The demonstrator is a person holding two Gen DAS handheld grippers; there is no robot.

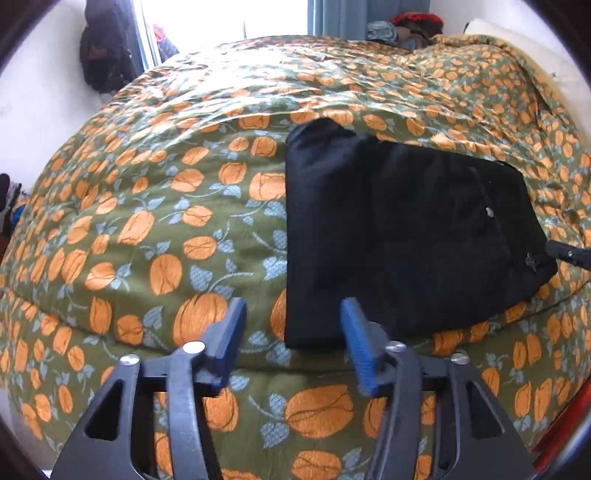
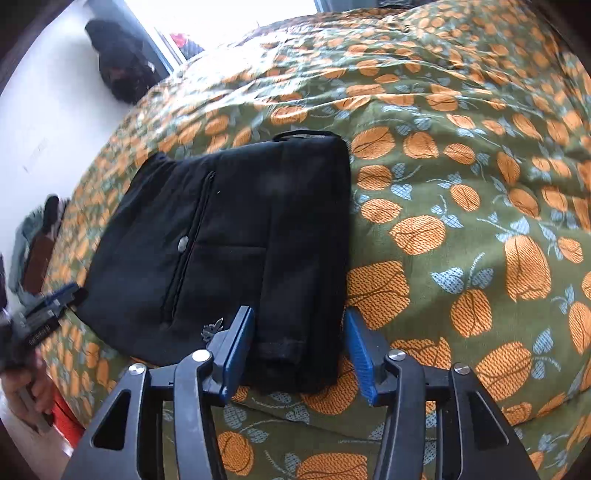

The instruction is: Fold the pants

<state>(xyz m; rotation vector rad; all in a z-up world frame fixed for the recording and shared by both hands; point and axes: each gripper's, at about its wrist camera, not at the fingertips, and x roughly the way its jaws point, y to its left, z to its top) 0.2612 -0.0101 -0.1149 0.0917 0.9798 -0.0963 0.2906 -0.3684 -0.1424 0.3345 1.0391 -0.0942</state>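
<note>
The black pants (image 1: 406, 229) lie folded into a flat rectangle on the bed's green quilt with orange pumpkins (image 1: 166, 221). My left gripper (image 1: 292, 314) hovers open over the pants' near left corner, and its blue pads touch nothing. In the right wrist view the pants (image 2: 229, 236) show a zip and a button. My right gripper (image 2: 298, 321) is open above their near right folded edge, with cloth showing between the fingers but not pinched. The left gripper (image 2: 55, 295) shows at the left edge, held by a hand (image 2: 26, 387). The right gripper's tip (image 1: 569, 253) pokes in at the far right.
The quilt (image 2: 461, 184) spreads wide around the pants. A pillow (image 1: 517, 40) and a heap of clothes (image 1: 406, 26) lie at the bed's far end. Dark garments (image 1: 107, 55) hang on the white wall beside a bright window. Something red (image 2: 68, 417) sits by the bed's near edge.
</note>
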